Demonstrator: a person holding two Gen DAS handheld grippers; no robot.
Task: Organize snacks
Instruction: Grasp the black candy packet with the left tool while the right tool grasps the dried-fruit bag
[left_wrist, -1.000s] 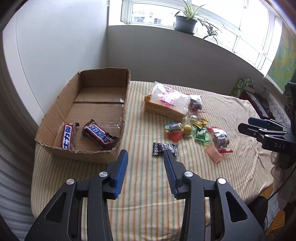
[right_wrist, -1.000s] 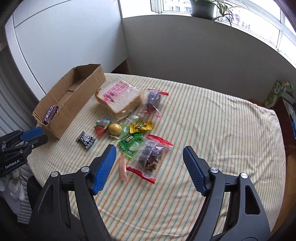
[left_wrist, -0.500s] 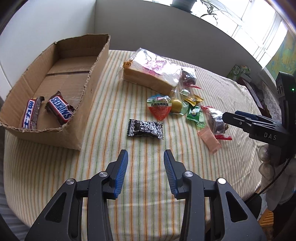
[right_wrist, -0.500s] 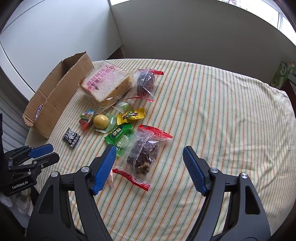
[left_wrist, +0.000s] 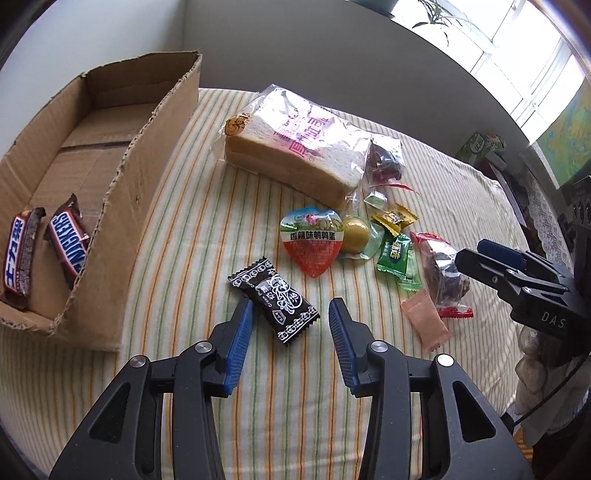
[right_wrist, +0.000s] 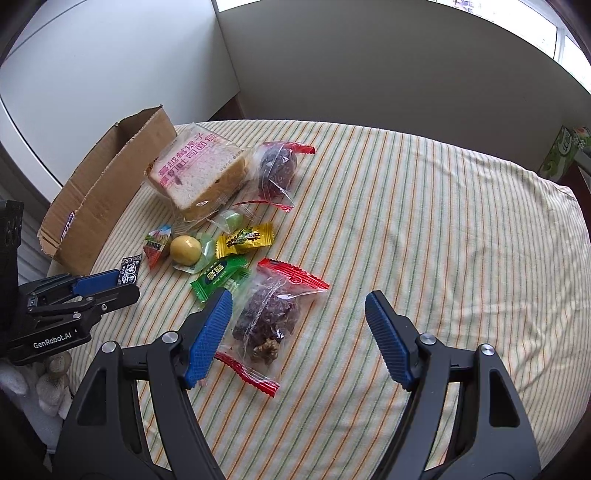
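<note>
Looks like the pickup step: left gripper (left_wrist: 290, 314) is spread wide and holding nothing, straddling the black candy packet (left_wrist: 273, 300) just right of the cardboard box (left_wrist: 122, 206), so next it needs lowering and clamping, while the right gripper (right_wrist: 298, 309) hovers released too.

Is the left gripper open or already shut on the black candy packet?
Open. The left gripper has its jaws spread either side of the black candy packet, which lies flat on the striped cloth.
</note>
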